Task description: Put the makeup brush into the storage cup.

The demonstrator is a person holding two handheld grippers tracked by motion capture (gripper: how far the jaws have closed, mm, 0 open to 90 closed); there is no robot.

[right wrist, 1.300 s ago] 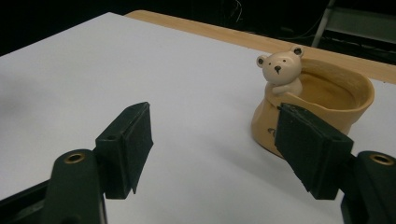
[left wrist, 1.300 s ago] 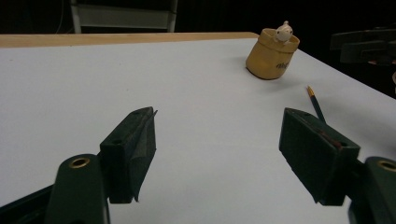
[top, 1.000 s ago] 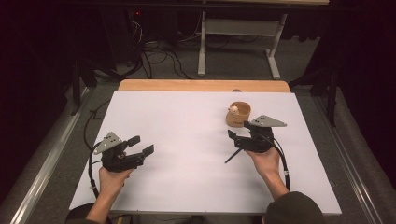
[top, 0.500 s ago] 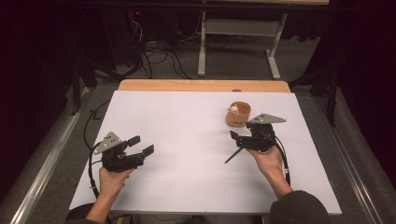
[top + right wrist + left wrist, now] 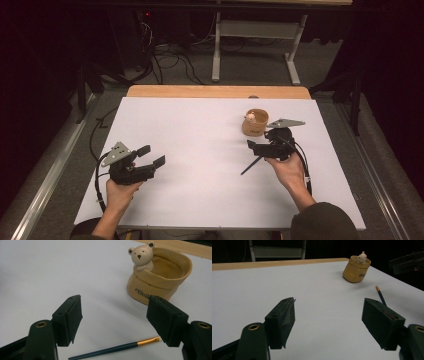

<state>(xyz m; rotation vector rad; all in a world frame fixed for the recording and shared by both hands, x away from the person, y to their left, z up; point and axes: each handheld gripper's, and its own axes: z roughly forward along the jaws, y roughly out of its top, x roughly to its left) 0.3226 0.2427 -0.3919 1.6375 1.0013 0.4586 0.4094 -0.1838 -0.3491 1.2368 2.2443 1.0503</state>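
Paintbrush (image 5: 113, 348): dark handle, gold ferrule, pale bristle tip, lying flat on the white table sheet (image 5: 200, 145). In the right gripper view it sits below and between the two jaws, bristle end just beside the right-hand jaw; no contact with either jaw visible. In the high view it reads as a thin dark line (image 5: 251, 166) running down-left from under the right gripper (image 5: 263, 148), too small there to tell bristles from handle. The left gripper view catches the ferrule end (image 5: 380, 294) poking out behind its own right-hand jaw.

Right gripper: jaws spread wide, gripping nothing. Left gripper (image 5: 151, 155): jaws likewise parted, nothing between them, held low near the left front of the sheet (well apart from the brush).

Tan ceramic pot (image 5: 160, 277) stands upright just beyond the brush. The right gripper view shows a small bear figure (image 5: 141, 255) leaning over the rim and the bare inside; the high view gives just a pale dot (image 5: 250, 117) on the rim.

Writing: dark script on the pot's front wall, partly hidden by the jaw in the right gripper view, not legible with certainty. In the left gripper view it's a small blurred mark.

Wooden table edge (image 5: 215, 91) shows past the sheet's far side.
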